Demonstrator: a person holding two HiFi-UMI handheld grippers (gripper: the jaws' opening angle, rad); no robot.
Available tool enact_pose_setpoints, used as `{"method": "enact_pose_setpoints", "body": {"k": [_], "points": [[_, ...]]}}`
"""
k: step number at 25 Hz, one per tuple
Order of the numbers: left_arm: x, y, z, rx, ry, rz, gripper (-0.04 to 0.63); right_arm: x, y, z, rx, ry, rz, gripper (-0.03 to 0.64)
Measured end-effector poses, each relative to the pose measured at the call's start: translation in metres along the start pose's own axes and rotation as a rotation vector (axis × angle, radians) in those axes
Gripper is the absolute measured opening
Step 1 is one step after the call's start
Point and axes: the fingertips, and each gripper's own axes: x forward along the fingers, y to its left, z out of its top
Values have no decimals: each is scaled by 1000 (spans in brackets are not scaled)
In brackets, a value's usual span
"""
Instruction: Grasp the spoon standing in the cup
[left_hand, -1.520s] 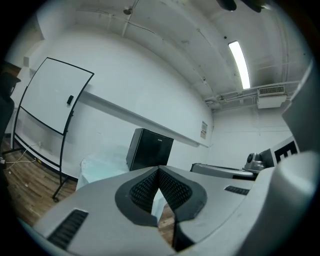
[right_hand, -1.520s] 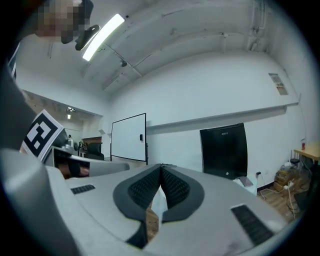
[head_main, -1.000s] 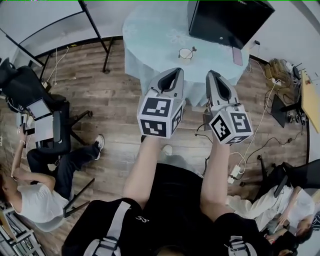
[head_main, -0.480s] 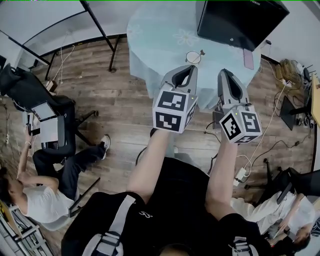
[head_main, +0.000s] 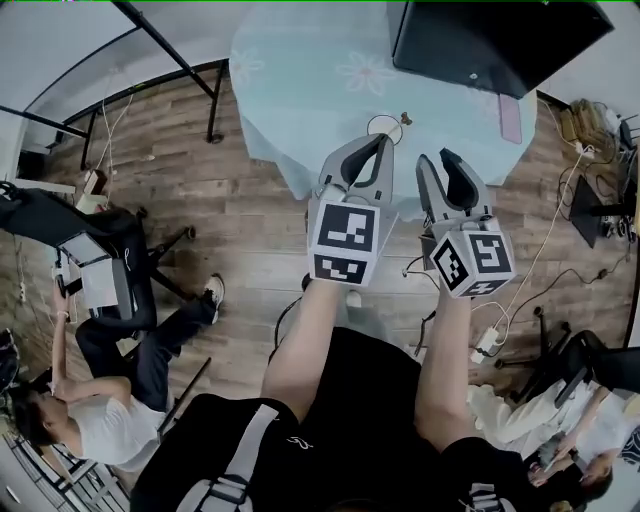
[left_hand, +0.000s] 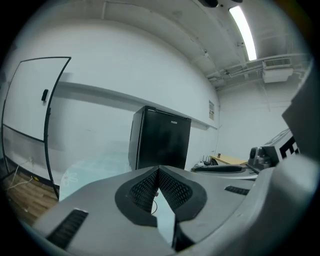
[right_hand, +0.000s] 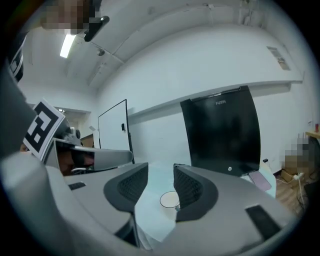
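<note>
Cup (head_main: 380, 127) with the spoon (head_main: 404, 118) standing in it sits on the bench (head_main: 300, 90), well ahead of you. Your right gripper (head_main: 441, 162) has it framed between its fingers, which are opening and empty. The left gripper (head_main: 372, 146) has its fingers pressed together.

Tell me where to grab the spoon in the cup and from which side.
Grip the spoon by its handle end, which leans out over the right rim of the cup. Probably come from above-right, jaws across it: the rest sits down in the cup, leaving only that end free.
</note>
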Motion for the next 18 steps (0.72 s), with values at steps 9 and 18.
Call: {"method": "enact_pose_setpoints", "body": {"k": [9,18], "points": [[61,53,-40,-64,87,33,2,62,-45,-58,125,129,-48,196],[103,68,-72,-82,164,12,2,107,-73,-110,219,196,-77,149]]}}
